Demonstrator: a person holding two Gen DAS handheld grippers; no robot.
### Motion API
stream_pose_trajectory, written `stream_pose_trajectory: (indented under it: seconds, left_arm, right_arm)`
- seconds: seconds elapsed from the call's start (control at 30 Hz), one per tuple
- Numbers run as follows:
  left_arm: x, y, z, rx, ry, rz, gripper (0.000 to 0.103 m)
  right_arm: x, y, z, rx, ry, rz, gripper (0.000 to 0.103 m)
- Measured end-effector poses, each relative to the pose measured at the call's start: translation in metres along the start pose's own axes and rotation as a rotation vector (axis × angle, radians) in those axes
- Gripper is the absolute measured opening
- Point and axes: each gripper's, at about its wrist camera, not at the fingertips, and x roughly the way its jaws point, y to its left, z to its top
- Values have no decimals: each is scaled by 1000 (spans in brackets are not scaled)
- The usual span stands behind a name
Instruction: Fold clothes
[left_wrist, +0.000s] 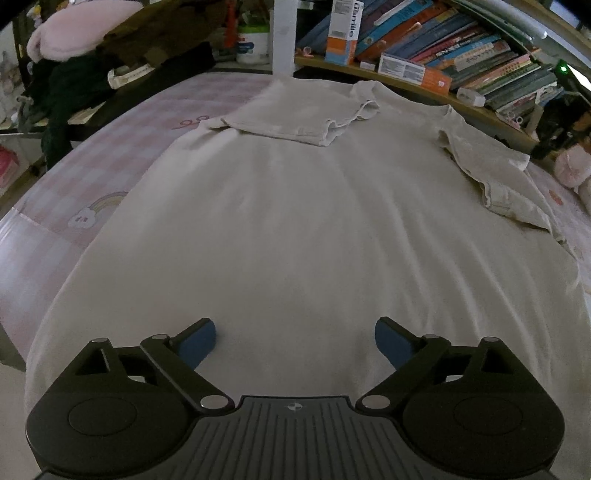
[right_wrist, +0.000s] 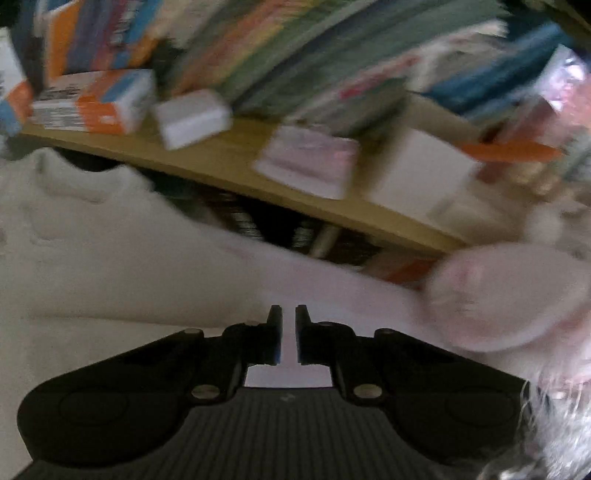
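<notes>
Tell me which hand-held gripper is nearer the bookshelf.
Right. The right hand-held gripper is shut just below the bookshelf; the left hand-held gripper is open over the shirt's far hem.

We see the left gripper (left_wrist: 295, 341) as matte black linkage arms with silver pivot screws, blue pads (left_wrist: 199, 341), round housings at 7 and 5 o'clock, and a ribbed grey base. The right gripper (right_wrist: 289, 334) is built alike.
</notes>
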Motion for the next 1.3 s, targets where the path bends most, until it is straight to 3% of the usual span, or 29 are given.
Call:
stream_pose_trajectory:
  seconds: [0.17,0.2,0.27,0.43,0.47,0.5,0.53,0.57,0.77,0.87,1.03,1.13,1.17,1.2,1.3]
  left_arm:
    - [2,-7,2,32,6,-10,96]
    - [2,-9,2,38,7,-11,96]
    - [2,-11,2,45,8,-13,96]
    - [1,-14,0,55,9,-17,96]
    - [1,-14,0,56,10,-17,96]
    - [1,-15,-1,56,11,-17,96]
    - [0,-14,-1,57,11,-17,96]
    - [0,-14,-1,57,11,-17,96]
    - [0,-16,-3,62,7,-9,97]
    - [1,-18,-3,79,13,-4,98]
    - [1,-16,-3,76,11,-10,98]
    - [2,-15,-1,65,6,-17,98]
    - [2,-14,-1,61,5,-20,98]
    - [2,-14,0,56,3,-23,98]
    - [2,-12,1,42,-3,-32,98]
  right_arm:
    - [-2,-28,-12,180,-53,130,14]
    - [-4,-27,-13,193,-62,154,30]
    - [-8,-26,-15,219,-81,201,47]
    - [6,-10,-17,204,-24,198,41]
    - [11,-9,-18,205,-4,194,35]
    - [15,-9,-19,211,5,202,18]
    - [16,-10,-20,222,2,210,8]
    - [14,-13,-20,232,-10,195,5]
    - [11,-24,-20,160,-88,45,2]
    - [16,-30,-21,156,-110,-8,2]
    - [-1,-45,-38,271,-156,105,6]
    - [-31,-30,-60,182,-208,148,14]
    - [-43,-23,-70,139,-229,162,22]
    - [-54,-14,-81,90,-248,176,30]
    - [-83,27,-119,-94,-293,221,39]
